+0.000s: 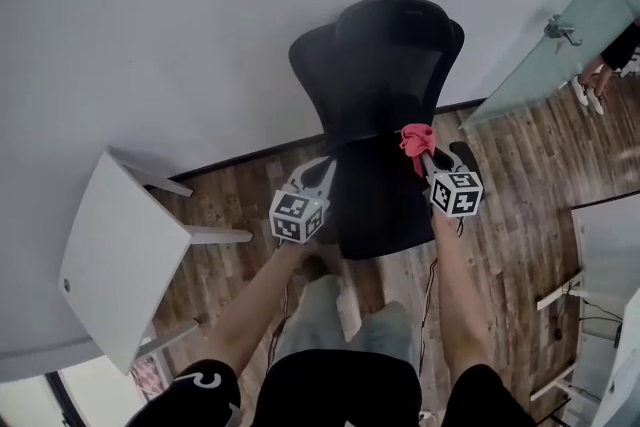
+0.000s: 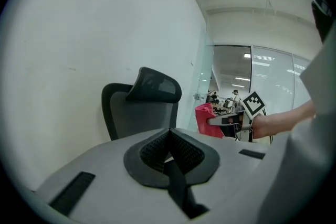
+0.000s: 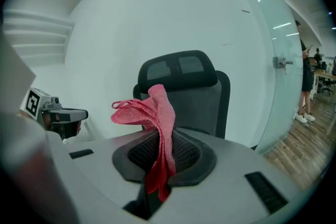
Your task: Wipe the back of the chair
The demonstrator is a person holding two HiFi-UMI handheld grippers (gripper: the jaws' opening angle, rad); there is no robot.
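The left gripper [image 1: 318, 171] is closed on nothing and braces nothing, so the chair [image 1: 385, 80] (black mesh back, headrest on top, by the white wall just ahead of both grippers) may swivel away under pressure; the right gripper [image 1: 428, 155] pinches a bunched pink cloth [image 1: 415, 139], which might drag loose.

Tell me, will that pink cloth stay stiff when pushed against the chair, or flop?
Probably floppy: the cloth droops and folds above the right gripper pinching it. It looks thin, so likely light. Pressed on the chair, it should bunch and drag rather than slide.
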